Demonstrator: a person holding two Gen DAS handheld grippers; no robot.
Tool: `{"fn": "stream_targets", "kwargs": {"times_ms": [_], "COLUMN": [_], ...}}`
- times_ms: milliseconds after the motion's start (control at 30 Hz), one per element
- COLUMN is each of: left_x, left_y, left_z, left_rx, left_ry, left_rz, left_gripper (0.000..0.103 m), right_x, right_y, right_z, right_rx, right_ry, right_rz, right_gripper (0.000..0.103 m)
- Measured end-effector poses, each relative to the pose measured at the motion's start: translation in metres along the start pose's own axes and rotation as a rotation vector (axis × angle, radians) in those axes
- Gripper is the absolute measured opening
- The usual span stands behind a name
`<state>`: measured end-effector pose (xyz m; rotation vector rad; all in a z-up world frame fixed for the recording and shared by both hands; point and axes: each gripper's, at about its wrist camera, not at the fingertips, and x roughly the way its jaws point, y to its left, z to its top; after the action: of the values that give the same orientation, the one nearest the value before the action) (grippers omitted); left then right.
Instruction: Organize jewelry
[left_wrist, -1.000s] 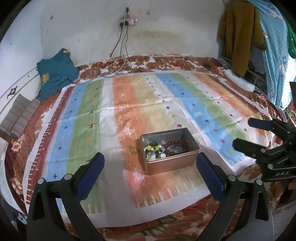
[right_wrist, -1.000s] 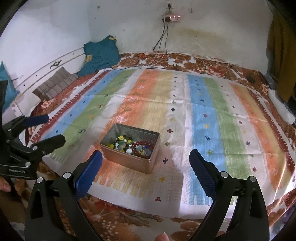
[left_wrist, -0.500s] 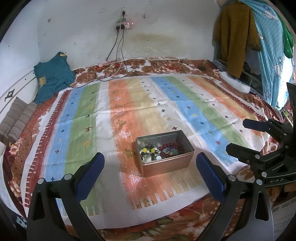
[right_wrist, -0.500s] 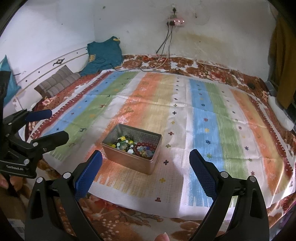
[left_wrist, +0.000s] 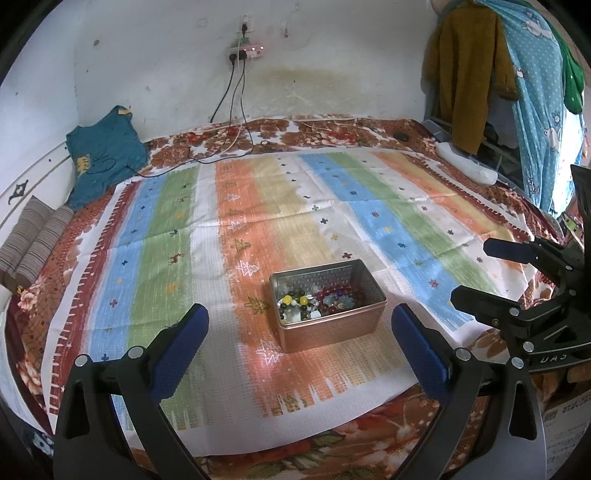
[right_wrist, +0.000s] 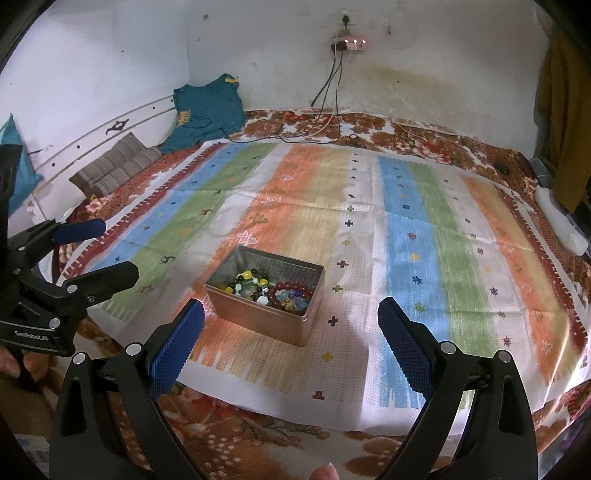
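Two grippers, left gripper (left_wrist: 299, 325) and right gripper (right_wrist: 291, 319), gape wide and empty; the tin (left_wrist: 328, 304) of beaded bracelets (right_wrist: 291, 291) sits at our twelve o'clock. We risk snagging tangled strands or tipping it.

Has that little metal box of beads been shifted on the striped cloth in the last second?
No. The tin sits on the same orange stripe of the cloth, beside the same white tree motif; only the cameras moved.

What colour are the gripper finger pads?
Dark blue, ribbed texture, on black arms. Clearest on the right gripper in the right wrist view; the left gripper matches.
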<state>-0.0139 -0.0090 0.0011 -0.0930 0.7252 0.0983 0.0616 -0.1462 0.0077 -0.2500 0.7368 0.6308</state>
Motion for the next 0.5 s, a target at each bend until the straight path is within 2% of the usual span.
{"fn": "stream_targets", "kwargs": {"times_ms": [500], "left_x": [-0.0016], "left_y": [-0.0019], "left_z": [0.0016], "left_rx": [0.008], "left_ry": [-0.002], "left_rz": [-0.002], "left_gripper": [0.097], "right_x": [-0.0013], "right_y": [0.0018], "right_z": [0.0001], "right_rx": [-0.002], "right_ry": [-0.003], "right_rz": [0.001], "right_gripper": [0.096]}}
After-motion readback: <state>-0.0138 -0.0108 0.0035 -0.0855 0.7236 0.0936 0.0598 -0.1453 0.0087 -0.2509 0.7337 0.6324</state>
